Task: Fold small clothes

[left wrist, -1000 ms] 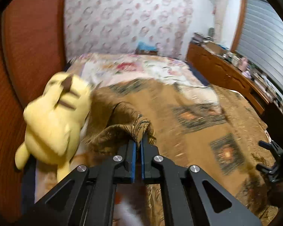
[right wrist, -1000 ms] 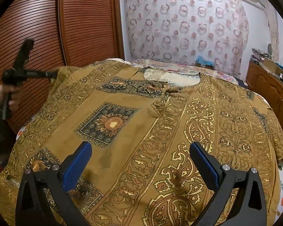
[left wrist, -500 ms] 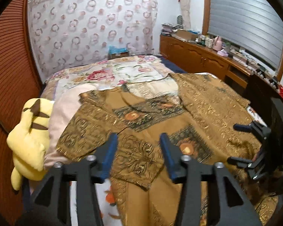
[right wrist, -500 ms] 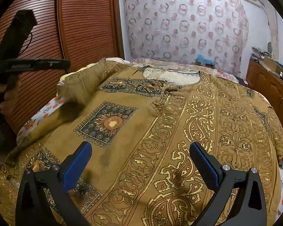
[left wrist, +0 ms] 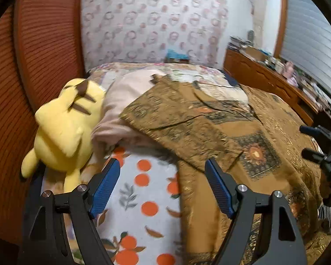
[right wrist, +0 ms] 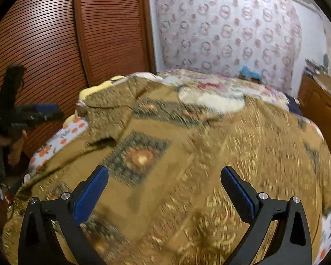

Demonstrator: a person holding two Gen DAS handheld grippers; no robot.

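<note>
A golden-brown patterned shirt lies spread over the bed. Its left sleeve is laid flat, folded in across the chest panel. My left gripper hovers over the bed's left edge just short of that sleeve. Its jaws are opening, with nothing between the blue pads. The right wrist view shows it at the far left, held by a hand. My right gripper stands open above the shirt's lower front, holding nothing. It also shows at the right edge of the left wrist view.
A yellow plush toy and a pale pink pillow lie at the bed's left side. An orange-print sheet shows beside the shirt. A slatted wooden wardrobe stands on the left, and a cluttered wooden sideboard on the right.
My left gripper was shut on the raised sleeve; it has let go, opened wide and drawn back towards the bed's left edge. The sleeve now lies flat. My right gripper rose slightly.
</note>
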